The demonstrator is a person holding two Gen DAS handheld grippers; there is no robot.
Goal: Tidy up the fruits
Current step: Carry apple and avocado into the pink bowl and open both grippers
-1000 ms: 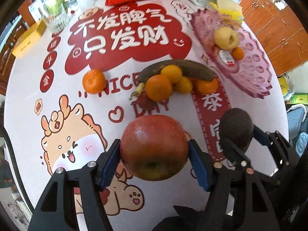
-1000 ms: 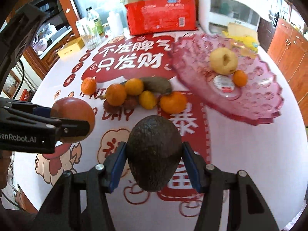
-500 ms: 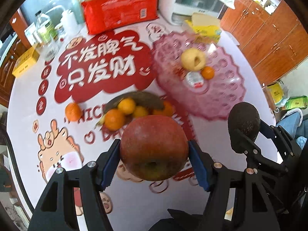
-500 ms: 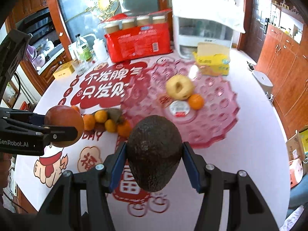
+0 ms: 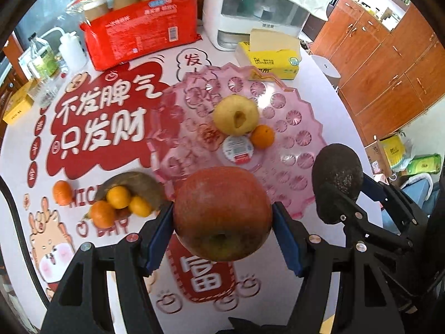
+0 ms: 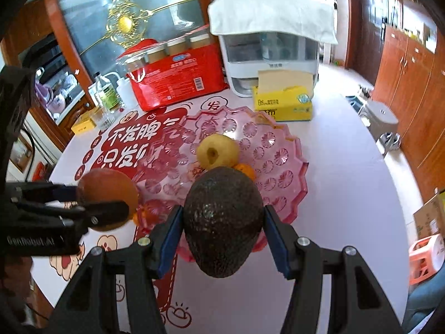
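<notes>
My left gripper (image 5: pixel 222 231) is shut on a red apple (image 5: pixel 222 211) and holds it above the near rim of the pink glass fruit tray (image 5: pixel 303 128). My right gripper (image 6: pixel 224 233) is shut on a dark avocado (image 6: pixel 222 220), also above the tray's (image 6: pixel 281 167) near edge. In the tray lie a yellow apple (image 5: pixel 236 114), a small orange (image 5: pixel 262 136) and a round labelled lid (image 5: pixel 237 150). A pile of small oranges (image 5: pixel 119 200) and a dark banana (image 5: pixel 130 179) lies on the cloth left of the tray, with one lone orange (image 5: pixel 61 192).
At the table's back stand a red multipack (image 5: pixel 141 33), a white appliance (image 5: pixel 261 14), a yellow tissue box (image 5: pixel 269 55) and bottles (image 5: pixel 44 55). Wooden cabinets (image 5: pixel 389 55) stand to the right. A pink stool (image 6: pixel 425 253) is on the floor.
Both grippers have risen and moved forward and right with their fruits, from over the fruit pile to above the pink tray's near edge.
</notes>
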